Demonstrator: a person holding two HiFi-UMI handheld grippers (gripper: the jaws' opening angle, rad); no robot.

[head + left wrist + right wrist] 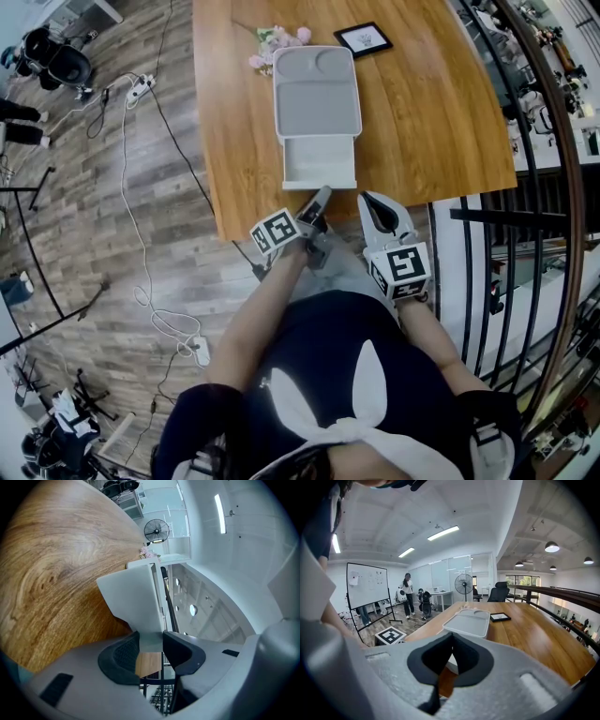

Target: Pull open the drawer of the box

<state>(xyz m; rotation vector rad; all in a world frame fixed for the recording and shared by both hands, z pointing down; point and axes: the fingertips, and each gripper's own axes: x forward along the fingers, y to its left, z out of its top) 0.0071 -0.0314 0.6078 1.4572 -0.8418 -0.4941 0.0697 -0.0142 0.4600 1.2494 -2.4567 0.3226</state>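
The wooden tabletop (422, 112) carries a flat grey box (317, 94) near its front edge. The drawer (319, 161) stands well out of the box toward the person, nearly reaching that edge.

Box and drawer look like thin moulded plastic: light, stiff and smooth. By my judgement the drawer slides with little force. The box, being light on slick wood, could be dragged along with it unless steadied. The sensible hold is the middle of the drawer's front wall, pinched over its lip, so the pull runs straight and the drawer does not skew.

The left gripper (322, 195) is at that spot, its fingers (123, 654) clenched on the front wall with grey plastic filling the gap between the pads. The right gripper (380, 211) hangs just beside it at the tabletop's edge, fingers pressed together on nothing.

Only the head view shows how far the drawer is out and that it looks empty. It also shows the frame (364, 39) and flowers (277, 42) behind the box. Only the left gripper view shows the pinch itself. The right gripper view adds the box's low side profile and, in the room beyond, a whiteboard (367, 590) and a fan (464, 582).
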